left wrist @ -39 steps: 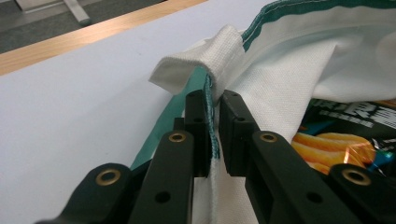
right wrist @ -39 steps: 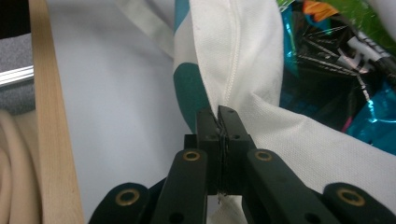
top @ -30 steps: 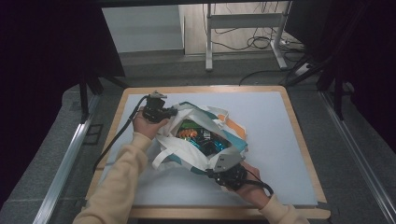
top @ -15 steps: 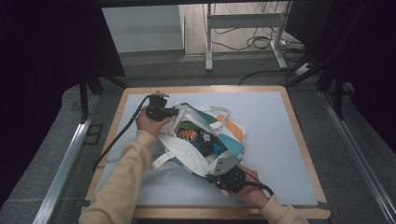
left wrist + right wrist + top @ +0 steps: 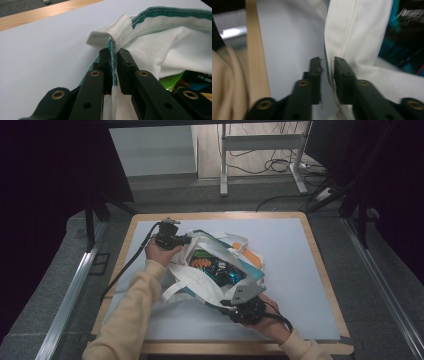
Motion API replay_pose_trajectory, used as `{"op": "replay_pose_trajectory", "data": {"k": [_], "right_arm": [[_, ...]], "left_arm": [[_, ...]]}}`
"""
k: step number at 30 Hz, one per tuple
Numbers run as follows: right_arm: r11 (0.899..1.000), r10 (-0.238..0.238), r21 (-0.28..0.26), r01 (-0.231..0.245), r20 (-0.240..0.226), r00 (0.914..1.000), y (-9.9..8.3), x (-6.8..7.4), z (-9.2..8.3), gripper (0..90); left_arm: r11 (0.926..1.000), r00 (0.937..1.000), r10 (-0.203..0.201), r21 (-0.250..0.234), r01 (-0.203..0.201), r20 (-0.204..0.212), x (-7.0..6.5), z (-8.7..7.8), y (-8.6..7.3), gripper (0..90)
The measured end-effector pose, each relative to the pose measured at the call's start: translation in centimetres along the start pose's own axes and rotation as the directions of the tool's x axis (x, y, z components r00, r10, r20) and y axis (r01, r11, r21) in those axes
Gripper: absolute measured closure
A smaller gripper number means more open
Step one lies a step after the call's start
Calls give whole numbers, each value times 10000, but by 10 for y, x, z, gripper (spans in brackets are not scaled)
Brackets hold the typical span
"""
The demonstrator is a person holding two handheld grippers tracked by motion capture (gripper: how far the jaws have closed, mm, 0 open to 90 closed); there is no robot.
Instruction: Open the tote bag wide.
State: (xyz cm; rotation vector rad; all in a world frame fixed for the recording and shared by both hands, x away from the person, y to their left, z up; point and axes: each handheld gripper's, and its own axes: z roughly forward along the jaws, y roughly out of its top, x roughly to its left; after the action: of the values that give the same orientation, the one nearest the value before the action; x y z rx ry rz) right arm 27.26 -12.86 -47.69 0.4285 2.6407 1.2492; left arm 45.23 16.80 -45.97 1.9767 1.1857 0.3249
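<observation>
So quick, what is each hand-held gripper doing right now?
Left hand-held gripper: shut on the bag's green-trimmed edge.
Right hand-held gripper: shut on the bag's white cloth.

Tabletop: pale blue-white flat sheet, framed by a light wooden rim.
Floor: grey carpet on all sides of the table.
Rails: silver metal strip along the left, another along the right.
Far background: white metal desk legs; loose black cables just beside them.

White bag with teal trim; black tongs.
</observation>
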Motion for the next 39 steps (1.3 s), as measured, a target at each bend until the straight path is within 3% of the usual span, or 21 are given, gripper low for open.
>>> {"op": "replay_pose_trajectory", "data": {"k": [2,3,7,8,9,10,11,14,16,17,18,21,24,25,26,31,34,38,39], "right_arm": [[9997,52,-240,-48,179,9998,6,-2,-6,668],[9971,216,-739,-181,475,9986,20,-9,-22,657],[9942,444,-1014,-358,844,9954,37,-23,-35,686],[9943,624,-919,-539,925,9938,43,-29,-37,713],[9932,1009,-689,-944,992,9899,52,-41,-34,782],[9932,1009,-689,-944,992,9899,52,-41,-34,782],[9933,1125,-374,-1089,1131,9872,58,-53,-26,836],[9907,1359,-90,-1358,1190,9835,60,-63,-19,869],[9868,1564,222,-1607,1314,9789,62,-73,-11,885],[9832,1743,284,-1803,1466,9737,63,-79,-8,886],[9832,1743,284,-1803,1466,9737,63,-79,-8,886],[9824,1772,272,-1846,1730,9688,64,-85,-9,887],[9830,1680,410,-1789,1913,9670,64,-86,-8,887],[9833,1646,443,-1766,1980,9663,63,-87,-8,887],[9833,1646,443,-1766,1980,9663,63,-87,-8,887],[9850,1576,391,-1679,1903,9690,60,-89,-9,888],[9863,1483,447,-1591,1846,9715,56,-90,-7,888],[9836,1599,502,-1731,1999,9667,50,-95,-6,888],[9805,1736,528,-1892,2180,9604,48,-99,-6,888]], "left_arm": [[10000,10000,3,-31,-3,39,0,-4,0,829],[9999,10000,5,-116,-4,96,-1,-7,0,828],[9996,9998,37,-265,-32,210,-4,-15,-1,822],[9994,9996,53,-343,-43,295,-5,-18,-1,810],[9975,9989,95,-700,-63,451,-6,-26,-2,728],[9975,9989,95,-700,-63,451,-6,-26,-2,685],[9924,9968,36,-1233,62,793,-6,-41,-2,649],[9869,9954,214,-1615,-60,938,-8,-55,-1,595],[9822,9922,518,-1856,-301,1137,-14,-73,-1,616],[9815,9889,699,-1859,-448,1308,-18,-81,-2,725],[9815,9857,838,-1827,-563,1462,-22,-85,-3,725],[9863,9742,1364,-1169,-1165,1800,-42,-90,-12,896],[9874,9719,1571,-437,-1518,1751,-56,-81,-22,900],[9875,9775,1564,-8,-1578,1416,-58,-73,-28,900],[9875,9775,1564,-8,-1578,1416,-58,-73,-28,900],[9938,9907,884,586,-949,1039,-45,-52,-37,900],[9902,9921,898,991,-985,880,-41,-44,-38,900],[9875,9923,781,1293,-903,963,-40,-39,-43,900],[9867,9920,785,1341,-914,986,-40,-40,-44,900]]}}
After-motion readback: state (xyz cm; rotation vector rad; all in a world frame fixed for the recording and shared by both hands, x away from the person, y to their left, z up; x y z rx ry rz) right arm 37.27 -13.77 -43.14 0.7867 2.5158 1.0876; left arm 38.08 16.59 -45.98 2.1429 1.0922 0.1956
